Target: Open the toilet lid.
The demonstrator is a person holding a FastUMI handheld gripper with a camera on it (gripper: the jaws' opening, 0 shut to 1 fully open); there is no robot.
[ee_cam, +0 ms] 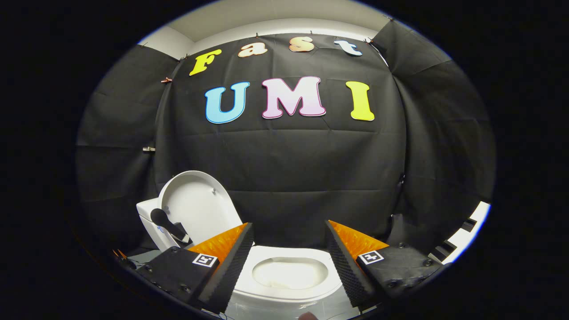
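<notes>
A white toilet stands just ahead of my fingers, its seat and bowl (289,272) showing between and below them. Its white lid (200,209) is raised, standing upright and leaning back against the cistern (149,224) beyond the left finger. My gripper (289,233) hovers above the bowl, open wide, with nothing between its fingers and no contact with lid or seat. A dark rounded handle-like part (166,222) sits at the lid's lower left, beside the cistern.
Black cloth walls close in behind and on both sides of the toilet. A pale floor strip (284,309) shows under the bowl. At the far right a white edge with dark blocks (462,231) runs along the booth's side.
</notes>
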